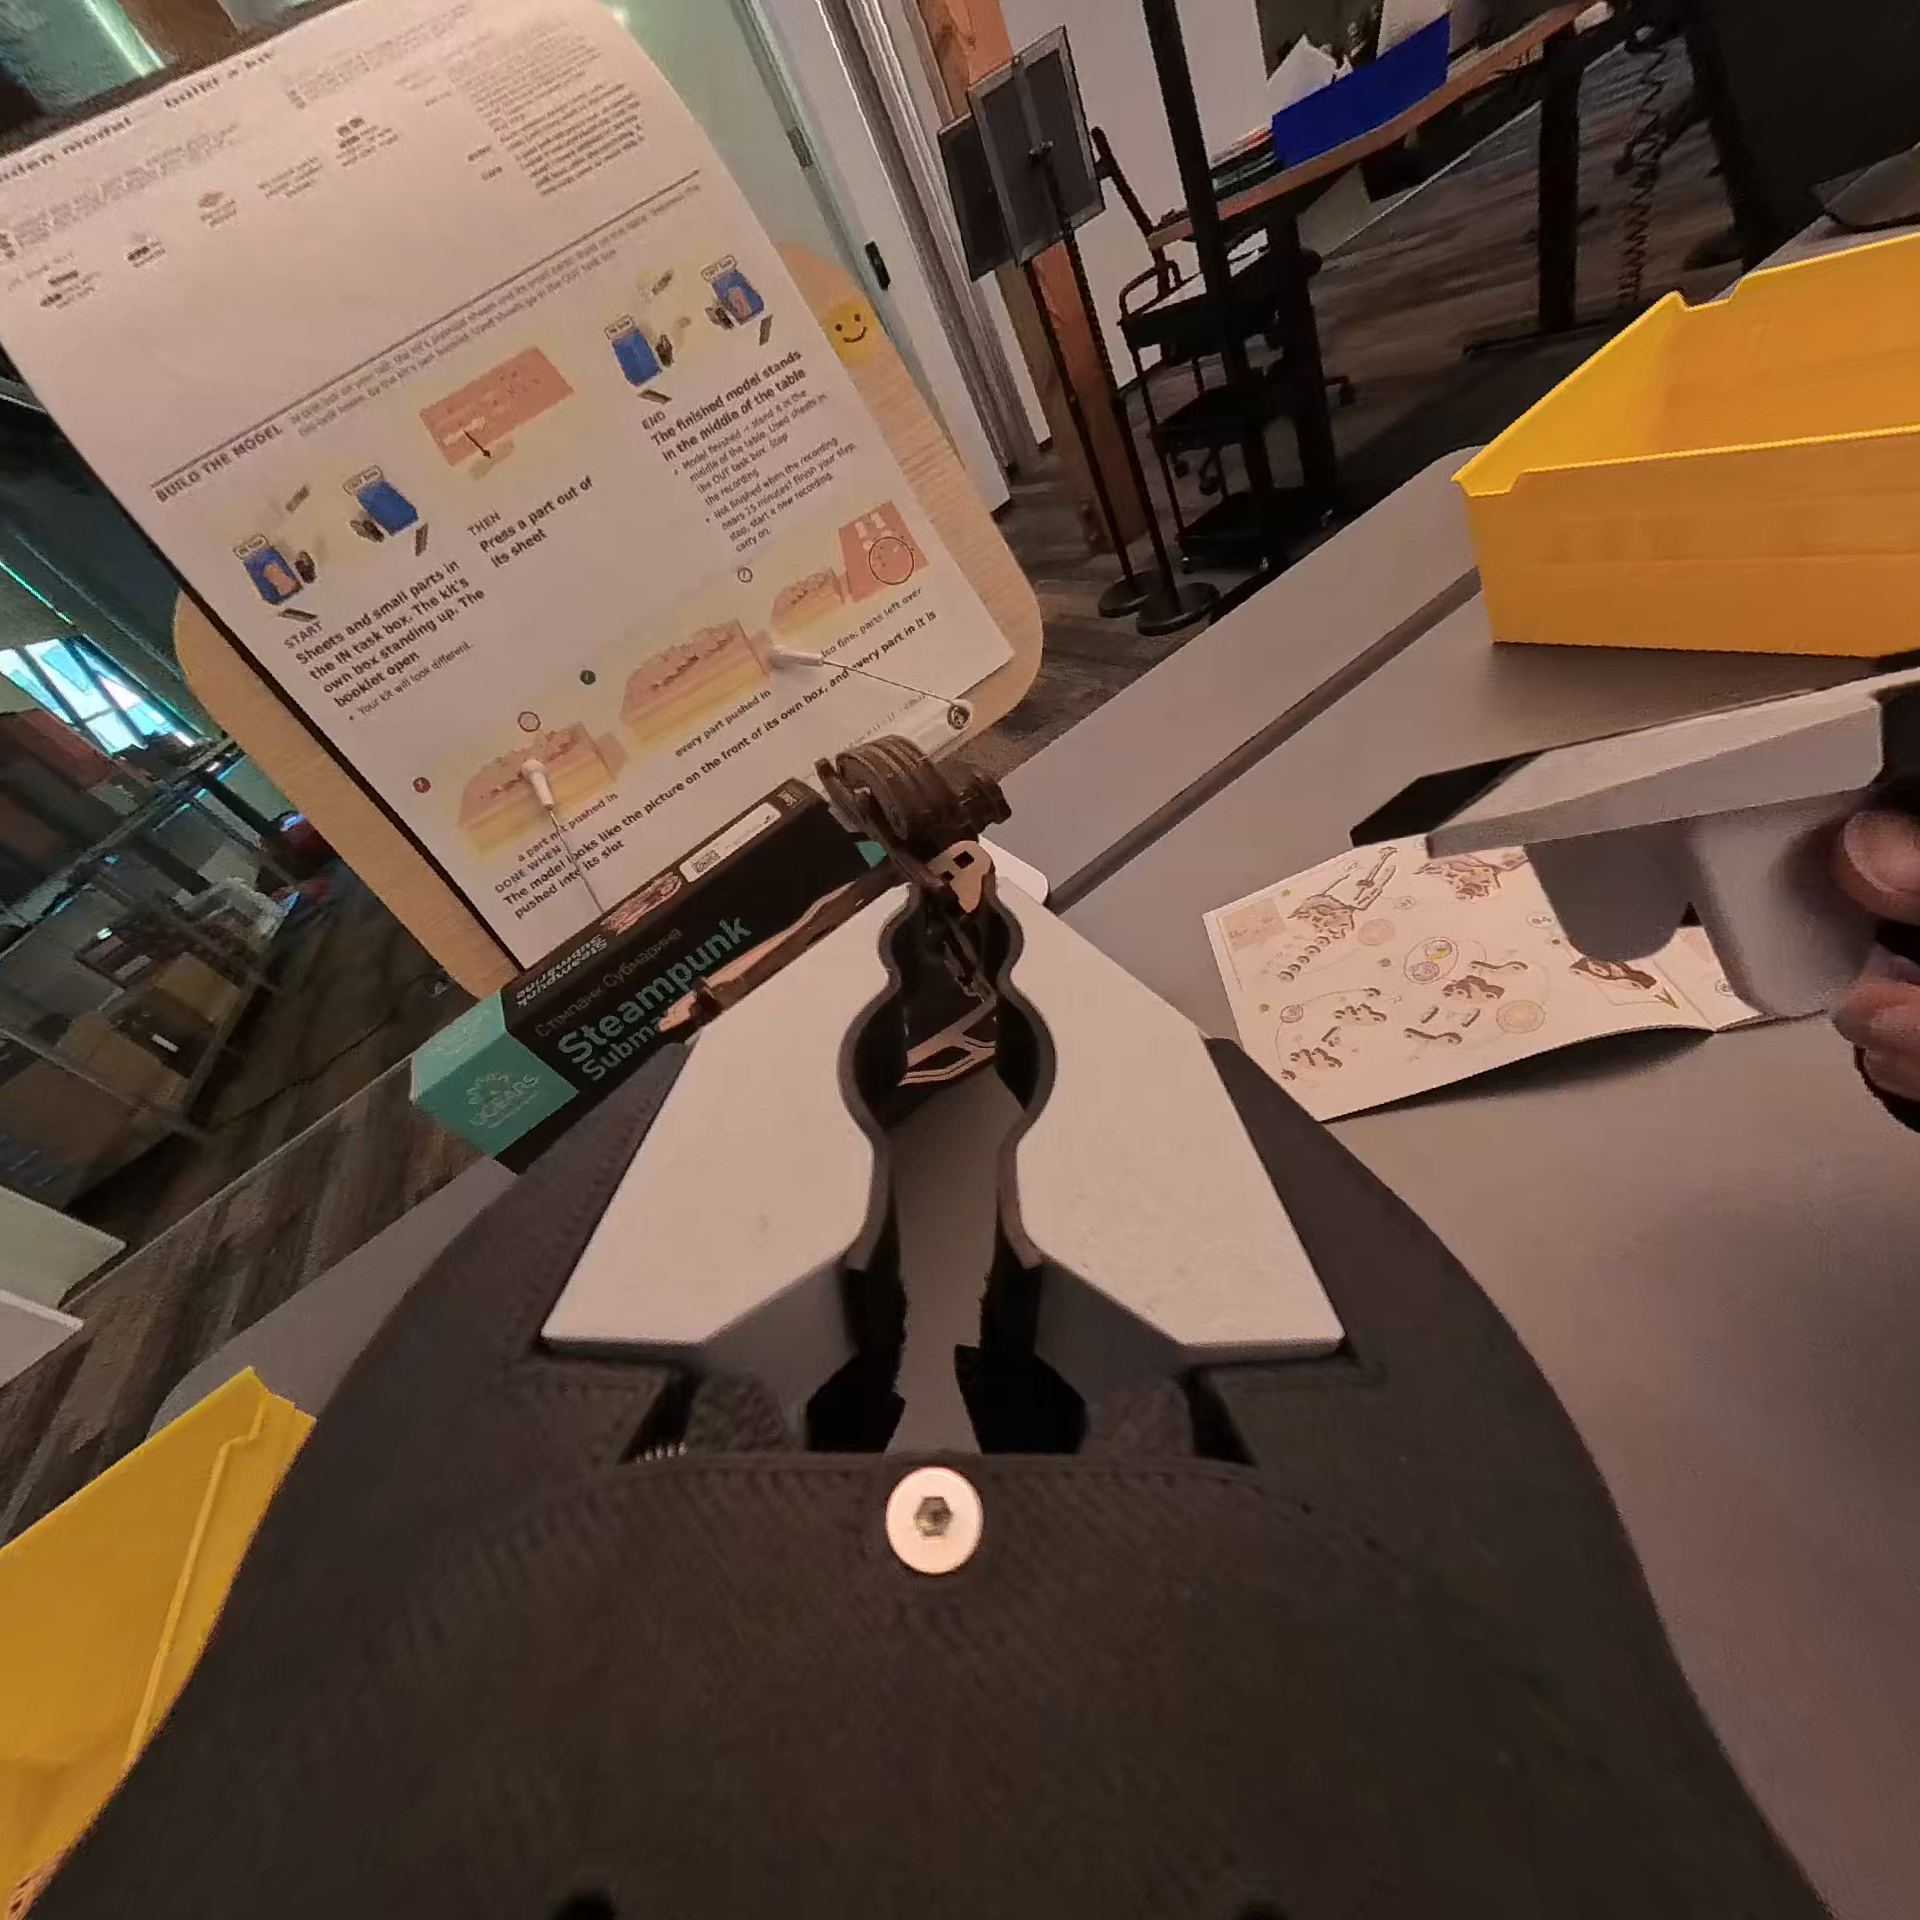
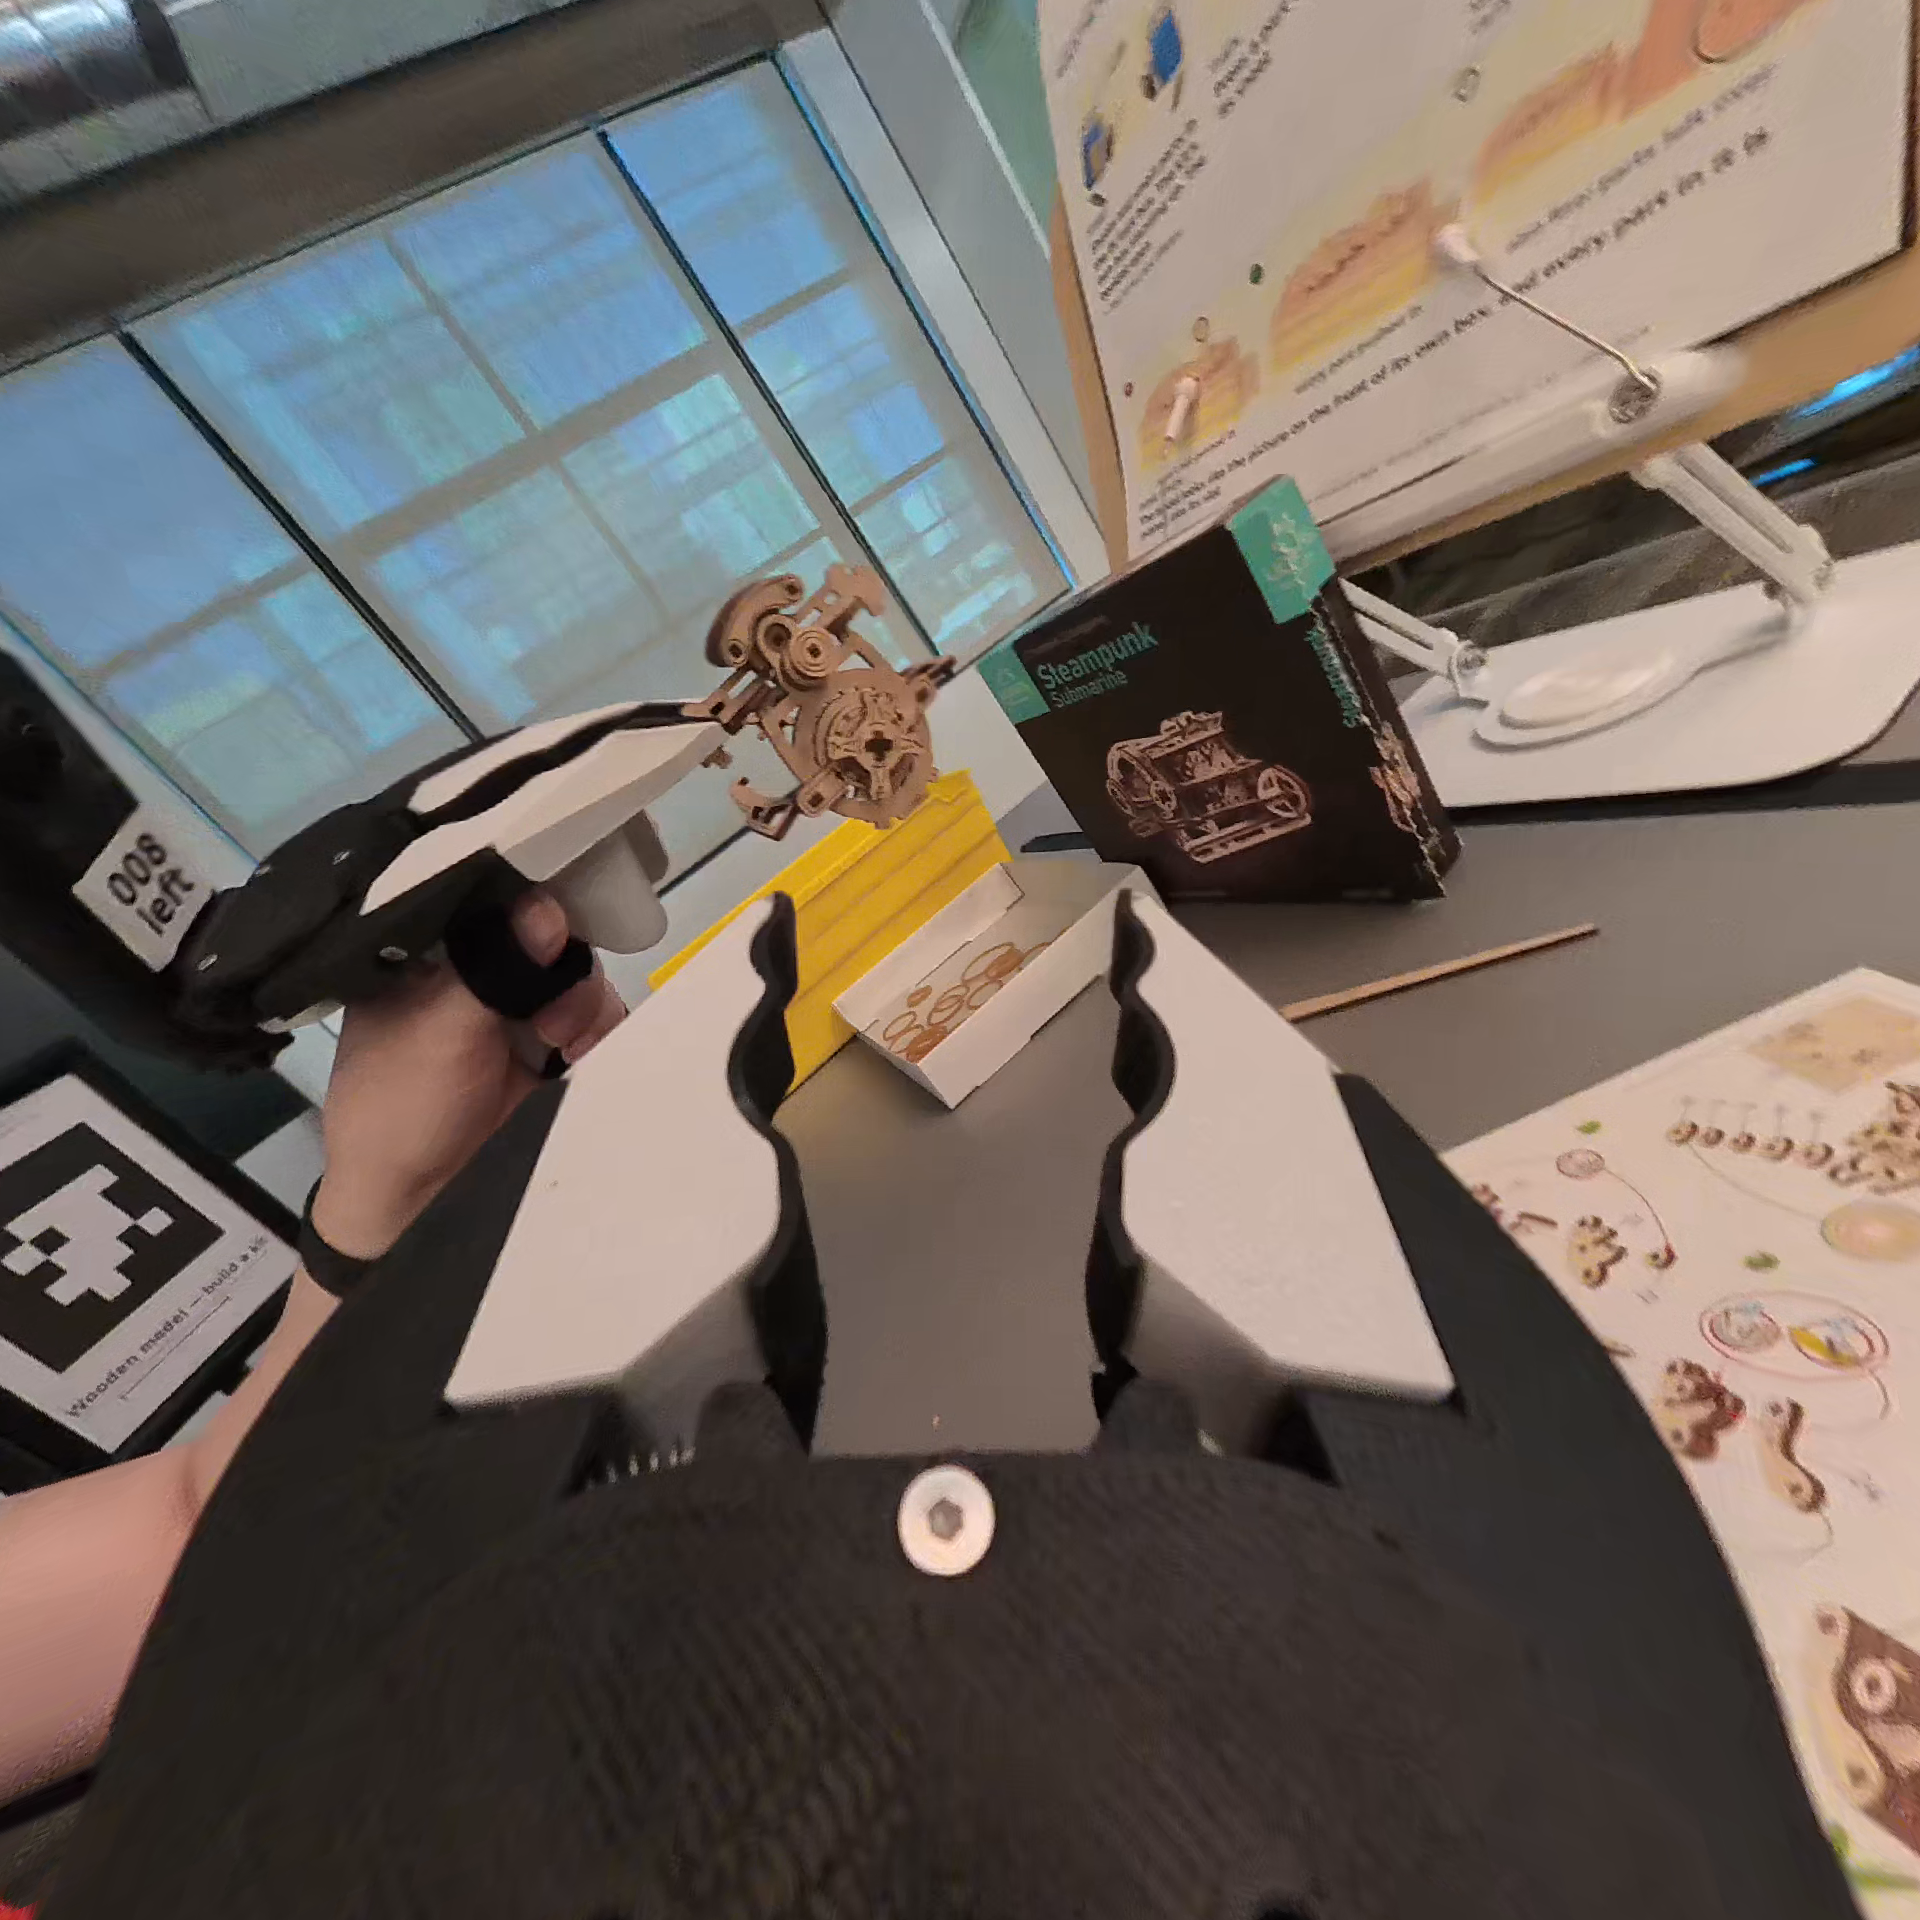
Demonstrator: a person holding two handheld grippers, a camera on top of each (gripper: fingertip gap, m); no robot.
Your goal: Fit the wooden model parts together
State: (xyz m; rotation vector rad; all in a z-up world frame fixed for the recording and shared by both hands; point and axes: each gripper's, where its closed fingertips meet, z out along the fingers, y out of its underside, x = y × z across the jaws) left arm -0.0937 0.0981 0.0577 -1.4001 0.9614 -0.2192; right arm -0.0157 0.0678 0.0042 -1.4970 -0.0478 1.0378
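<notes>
1. Grey fingers of the right claw stand wide apart, holding nothing, above the dark table
2. The left claw is clamped on the wooden model, held up in the air clear of the table
3. A white tray of wooden rings leans on a yellow bin
4. Farther back stands the kit box, with the open booklet lying to its right

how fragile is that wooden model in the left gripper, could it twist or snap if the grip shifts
Probably fragile: the wooden model is built of thin fretted parts with small protruding arms. Likely light, being mostly open cutwork. The left gripper pinches only one edge, so most of it overhangs and might pivot if nudged.
</notes>
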